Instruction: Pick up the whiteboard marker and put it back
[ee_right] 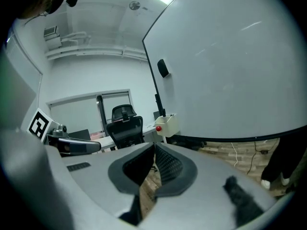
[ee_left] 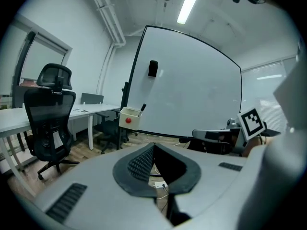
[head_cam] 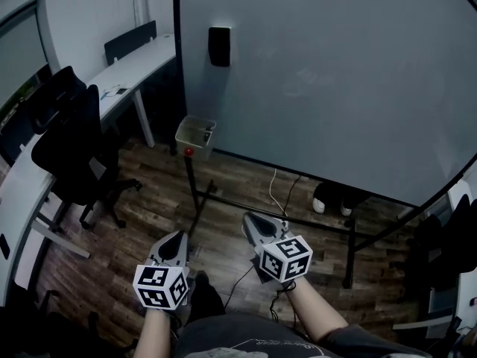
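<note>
Holding nothing, left gripper (ee_left: 154, 145) and right gripper (ee_right: 154, 146) have jaws pressed together. Marker (ee_left: 142, 108) stands in box (ee_left: 130, 119) at whiteboard's (head_cam: 335, 73) lower left corner. Judgement: pick-up not begun; 2 steps remain.

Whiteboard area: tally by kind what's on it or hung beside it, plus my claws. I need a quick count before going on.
Large white whiteboard on a black stand: 1
Small black rectangular block stuck on the board: 1
Square cream box with a red knob: 1
Slim black marker standing in that box: 1
Claws: 2, the left claw and the right claw, both shut and empty
Total: 6
</note>
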`<state>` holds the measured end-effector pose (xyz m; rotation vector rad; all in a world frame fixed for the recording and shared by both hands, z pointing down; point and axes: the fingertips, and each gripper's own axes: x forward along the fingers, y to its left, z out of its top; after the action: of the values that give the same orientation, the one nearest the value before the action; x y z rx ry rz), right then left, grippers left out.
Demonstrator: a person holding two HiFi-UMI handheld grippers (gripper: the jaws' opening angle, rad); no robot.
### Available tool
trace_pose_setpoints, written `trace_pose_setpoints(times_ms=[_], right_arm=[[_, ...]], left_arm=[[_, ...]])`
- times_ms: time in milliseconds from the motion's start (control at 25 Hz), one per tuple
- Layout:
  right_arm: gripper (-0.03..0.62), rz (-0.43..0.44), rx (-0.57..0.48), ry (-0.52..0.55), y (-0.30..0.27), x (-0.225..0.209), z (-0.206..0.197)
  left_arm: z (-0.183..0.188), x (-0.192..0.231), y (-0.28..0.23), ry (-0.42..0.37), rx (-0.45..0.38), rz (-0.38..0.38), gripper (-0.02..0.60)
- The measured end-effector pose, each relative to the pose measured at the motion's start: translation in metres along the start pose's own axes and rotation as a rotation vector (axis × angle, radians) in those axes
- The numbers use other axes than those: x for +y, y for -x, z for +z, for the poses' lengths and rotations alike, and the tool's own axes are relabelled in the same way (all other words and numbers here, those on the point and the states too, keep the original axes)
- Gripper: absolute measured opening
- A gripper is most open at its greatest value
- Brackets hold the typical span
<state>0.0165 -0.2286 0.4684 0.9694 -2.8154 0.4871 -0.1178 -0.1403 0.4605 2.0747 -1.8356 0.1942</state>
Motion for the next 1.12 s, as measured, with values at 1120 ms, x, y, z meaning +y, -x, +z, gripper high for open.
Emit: trace_pose_setpoints(times_ms=[1120], right_arm=[[0.11, -0.008, -0.053, 0.004, -0.198, -0.037, 0.076]], left_arm=[[0.081, 0.134, -0.158, -0.038, 0.028, -0.091, 0.012]])
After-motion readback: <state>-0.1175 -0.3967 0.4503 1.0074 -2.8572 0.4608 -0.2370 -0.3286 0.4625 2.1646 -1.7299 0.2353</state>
